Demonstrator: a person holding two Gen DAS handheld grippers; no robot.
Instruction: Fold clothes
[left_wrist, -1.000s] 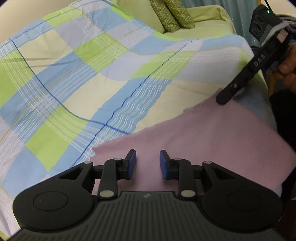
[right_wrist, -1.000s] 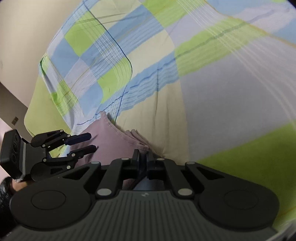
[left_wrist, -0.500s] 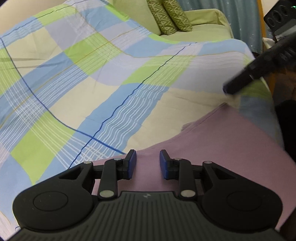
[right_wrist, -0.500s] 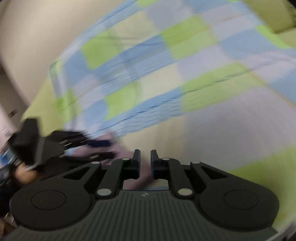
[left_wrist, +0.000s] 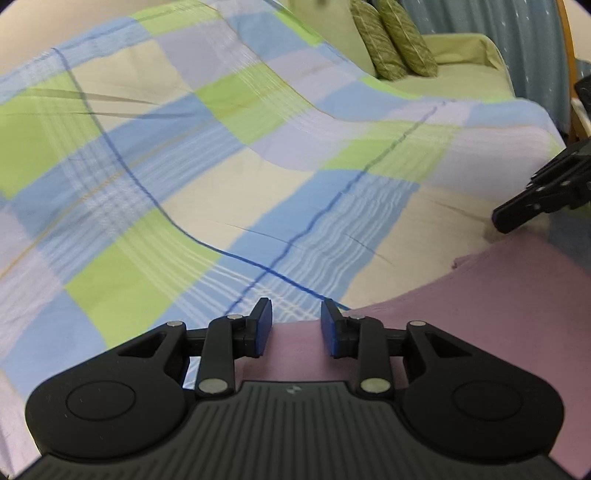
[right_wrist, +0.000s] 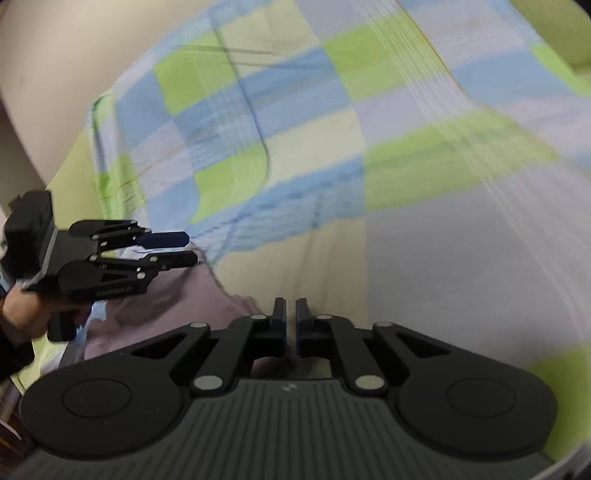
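Right, biggest thing first: a checked quilt (left_wrist: 258, 184) in blue, green, cream and lilac squares fills most of both wrist views. It is draped over a pale green bed or sofa (left_wrist: 461, 62); I cannot tell which. A plain beige wall (right_wrist: 55, 74) runs along its far edge.

Next, the mauve garment (left_wrist: 498, 314), the piece being folded. It lies flat on the near part of the quilt, directly below both tools. In the left wrist view it spreads from under the jaws out to the lower right, with one straight edge running up to a corner near the other tool. In the right wrist view it shows bunched into soft folds at lower left.

Behind, a blue-grey curtain (left_wrist: 532, 55) hangs at upper right, and two olive patterned cushions (left_wrist: 391, 48) lean together on the green surface.

The left gripper (left_wrist: 296, 325) hangs just above the garment's near edge. Its jaws stand moderately apart, blue pads facing, with nothing between them. The right gripper (right_wrist: 290, 314) sits over the garment's folded edge, where mauve meets cream quilt. Its jaws are drawn almost together, only a thin slit left, and I see no cloth pinched in it.

Smallest: a hand (right_wrist: 22, 310) wraps the left tool's grip at the left edge of the right wrist view.
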